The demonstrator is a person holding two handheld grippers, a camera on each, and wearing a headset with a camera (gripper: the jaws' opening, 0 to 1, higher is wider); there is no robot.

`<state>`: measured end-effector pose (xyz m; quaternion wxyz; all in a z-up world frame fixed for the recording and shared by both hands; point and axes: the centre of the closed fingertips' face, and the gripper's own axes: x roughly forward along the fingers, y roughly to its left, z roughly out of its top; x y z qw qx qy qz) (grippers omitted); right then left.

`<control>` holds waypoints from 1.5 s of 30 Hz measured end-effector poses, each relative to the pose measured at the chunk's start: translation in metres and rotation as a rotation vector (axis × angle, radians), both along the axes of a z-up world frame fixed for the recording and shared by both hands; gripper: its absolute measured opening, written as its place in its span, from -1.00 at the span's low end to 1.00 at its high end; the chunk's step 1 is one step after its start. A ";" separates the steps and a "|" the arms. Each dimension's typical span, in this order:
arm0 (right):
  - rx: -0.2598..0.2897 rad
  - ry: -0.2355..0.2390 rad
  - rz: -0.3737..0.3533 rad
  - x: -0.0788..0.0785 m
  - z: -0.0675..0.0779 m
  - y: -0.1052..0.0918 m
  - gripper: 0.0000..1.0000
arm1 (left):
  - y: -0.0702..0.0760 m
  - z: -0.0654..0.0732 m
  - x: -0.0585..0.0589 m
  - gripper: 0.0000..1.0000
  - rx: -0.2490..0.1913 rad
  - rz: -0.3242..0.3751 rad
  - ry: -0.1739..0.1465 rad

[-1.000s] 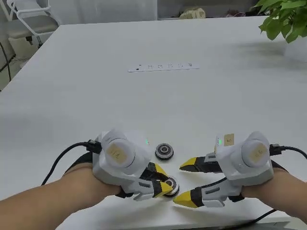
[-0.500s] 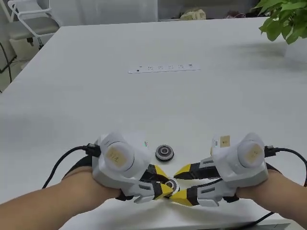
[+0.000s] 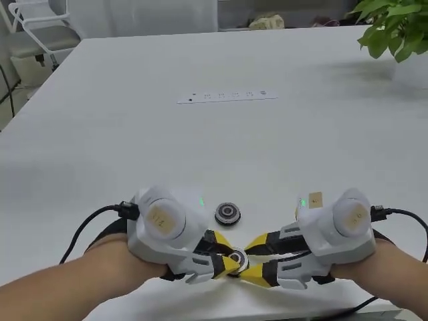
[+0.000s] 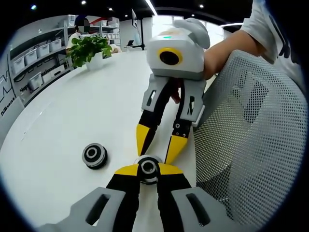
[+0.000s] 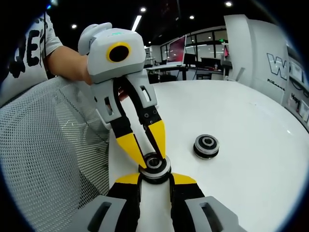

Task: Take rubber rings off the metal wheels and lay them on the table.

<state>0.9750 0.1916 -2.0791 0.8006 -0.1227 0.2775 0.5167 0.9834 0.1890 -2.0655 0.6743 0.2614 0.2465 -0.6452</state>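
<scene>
While pinned near the front edge of the white counter point(image 3: 221, 60), gripped twice over: left tongs point(image 3: 226, 263) closed on the metal wheel point(image 3: 235, 258) from one side, seemingly to brace it; right tongs point(image 3: 250, 262) closed on it from the opposite side, probably to peel the rubber ring point(image 5: 166, 169). Lying flat, axle up, round, no long axis. Second wheel point(image 3: 227, 213) just behind, untouched.

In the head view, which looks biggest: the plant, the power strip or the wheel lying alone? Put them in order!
1. plant, though the edge cuts it off
2. power strip, longer but very thin
3. lone wheel, smallest although nearest the camera
</scene>
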 end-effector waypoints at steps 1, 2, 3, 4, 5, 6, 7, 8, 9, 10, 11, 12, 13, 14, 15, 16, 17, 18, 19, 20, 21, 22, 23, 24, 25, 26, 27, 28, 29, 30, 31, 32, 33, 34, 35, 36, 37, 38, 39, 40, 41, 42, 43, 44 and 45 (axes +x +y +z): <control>-0.002 -0.002 0.001 0.000 0.000 0.000 -0.62 | 0.000 0.000 0.000 -0.86 0.000 0.000 0.000; -0.003 -0.002 0.001 -0.001 0.000 -0.001 -0.64 | 0.000 0.000 0.000 -0.86 0.000 0.001 0.000; -0.009 -0.004 0.001 -0.001 0.000 -0.001 -0.66 | 0.000 0.000 0.000 -0.86 0.000 0.001 0.001; -0.011 -0.007 0.002 -0.001 -0.001 -0.002 -0.67 | 0.000 0.000 0.000 -0.86 0.000 0.002 0.001; -0.013 -0.008 0.001 -0.001 -0.001 -0.002 -0.69 | 0.000 0.000 0.000 -0.86 0.000 0.003 0.001; -0.015 -0.008 0.001 -0.002 -0.001 -0.002 -0.70 | 0.000 0.000 0.000 -0.86 0.000 0.003 0.001; -0.023 -0.010 0.002 -0.002 -0.002 -0.003 -0.74 | 0.000 0.000 0.000 -0.86 0.000 0.004 0.001; -0.034 -0.015 0.006 -0.002 -0.003 -0.004 -0.78 | 0.000 0.000 0.000 -0.86 0.001 0.004 0.001; -0.031 -0.012 0.003 -0.002 -0.003 -0.004 -0.81 | 0.000 0.000 0.000 -0.86 0.001 0.004 0.001; -0.037 -0.007 -0.002 -0.002 -0.004 -0.005 -0.86 | 0.000 0.000 0.000 -0.86 0.000 0.005 0.001; -0.036 -0.007 -0.002 -0.001 -0.004 -0.005 -0.88 | 0.000 0.000 0.000 -0.86 0.001 0.005 0.001; -0.039 -0.009 -0.006 -0.001 -0.004 -0.006 -0.93 | 0.000 0.000 0.000 -0.86 0.001 0.006 0.000; -0.040 -0.009 -0.007 0.000 -0.004 -0.006 -0.94 | 0.000 0.000 0.000 -0.86 0.001 0.007 0.001; -0.038 -0.006 -0.008 0.000 -0.004 -0.006 -0.94 | 0.000 0.000 0.000 -0.86 0.001 0.009 0.002; -0.036 -0.002 -0.011 0.000 -0.004 -0.006 -0.95 | 0.000 0.000 0.000 -0.86 0.001 0.011 0.002; -0.036 0.000 -0.011 0.000 -0.004 -0.006 -0.95 | 0.000 0.000 0.000 -0.86 0.001 0.013 0.002; -0.040 0.000 -0.011 0.000 -0.005 -0.006 -0.96 | 0.000 0.000 0.000 -0.86 0.001 0.013 0.002; -0.041 -0.002 -0.012 0.000 -0.005 -0.006 -0.97 | 0.000 0.000 0.000 -0.86 0.001 0.015 0.002; -0.044 -0.001 -0.013 0.000 -0.005 -0.006 -0.98 | 0.000 0.000 0.000 -0.86 0.002 0.015 0.001; -0.048 -0.001 -0.014 0.001 -0.005 -0.006 -0.99 | 0.000 0.000 0.000 -0.86 0.002 0.016 0.001; -0.051 -0.001 -0.016 0.001 -0.005 -0.006 -1.00 | 0.000 0.000 0.000 -0.86 0.003 0.016 0.000; -0.053 0.005 -0.018 0.001 -0.005 -0.006 -1.00 | 0.000 0.000 0.000 -0.86 0.004 0.016 -0.001; -0.054 0.007 -0.020 0.002 -0.005 -0.007 -1.00 | 0.000 0.000 0.001 -0.86 0.005 0.016 -0.003; -0.053 0.011 -0.024 0.002 -0.005 -0.007 -1.00 | 0.000 0.000 0.001 -0.86 0.005 0.015 -0.004; -0.051 0.018 -0.036 0.003 -0.005 -0.007 -1.00 | 0.000 0.000 0.001 -0.86 0.006 0.016 -0.004; -0.042 0.031 -0.046 0.004 -0.006 -0.007 -1.00 | 0.000 0.000 0.001 -0.86 0.006 0.016 -0.005; -0.027 0.055 -0.067 0.004 -0.005 -0.008 -1.00 | 0.000 0.000 0.001 -0.86 0.007 0.015 -0.006; -0.021 0.061 -0.073 0.005 -0.005 -0.008 -1.00 | 0.000 0.000 0.001 -0.86 0.007 0.017 -0.005; -0.013 0.067 -0.079 0.005 -0.005 -0.009 -1.00 | 0.000 0.000 0.001 -0.86 0.007 0.018 -0.004; 0.001 0.081 -0.095 0.005 -0.005 -0.009 -1.00 | 0.000 0.000 0.001 -0.86 0.008 0.018 -0.006; 0.009 0.090 -0.105 0.005 -0.005 -0.010 -1.00 | 0.000 0.000 0.001 -0.86 0.008 0.018 -0.006; 0.020 0.098 -0.124 0.006 -0.005 -0.011 -1.00 | 0.000 0.000 0.001 -0.86 0.008 0.019 -0.006; 0.025 0.103 -0.145 0.009 -0.005 -0.014 -1.00 | 0.000 0.000 0.001 -0.86 0.008 0.019 -0.006; 0.073 0.141 -0.179 0.009 -0.002 -0.013 -1.00 | 0.000 0.000 0.001 -0.86 0.008 0.020 -0.006; 0.098 0.159 -0.201 0.010 -0.001 -0.013 -1.00 | 0.000 0.000 0.001 -0.86 0.008 0.020 -0.006; 0.104 0.170 -0.207 0.010 -0.001 -0.014 -1.00 | -0.001 0.000 0.001 -0.86 0.008 0.021 -0.007; 0.110 0.173 -0.210 0.010 -0.001 -0.015 -1.00 | -0.001 0.000 0.001 -0.86 0.007 0.021 -0.006; 0.112 0.176 -0.213 0.010 -0.001 -0.015 -1.00 | -0.001 0.000 0.001 -0.86 0.007 0.021 -0.006; 0.111 0.174 -0.214 0.010 0.000 -0.015 -1.00 | -0.001 0.000 0.001 -0.86 0.006 0.021 -0.007; 0.114 0.176 -0.216 0.010 0.000 -0.015 -1.00 | -0.001 0.000 0.001 -0.86 0.006 0.022 -0.007; 0.118 0.178 -0.220 0.010 0.000 -0.015 -1.00 | -0.001 0.000 0.002 -0.86 0.006 0.022 -0.007; 0.122 0.180 -0.226 0.011 0.001 -0.016 -1.00 | -0.001 0.000 0.002 -0.86 0.006 0.023 -0.007; 0.131 0.187 -0.233 0.011 0.001 -0.016 -1.00 | -0.001 0.000 0.002 -0.86 0.005 0.024 -0.007; 0.141 0.192 -0.239 0.012 0.002 -0.016 -1.00 | -0.001 0.000 0.002 -0.86 0.005 0.024 -0.007; 0.159 0.205 -0.251 0.012 0.003 -0.016 -1.00 | -0.001 0.000 0.002 -0.86 0.005 0.026 -0.006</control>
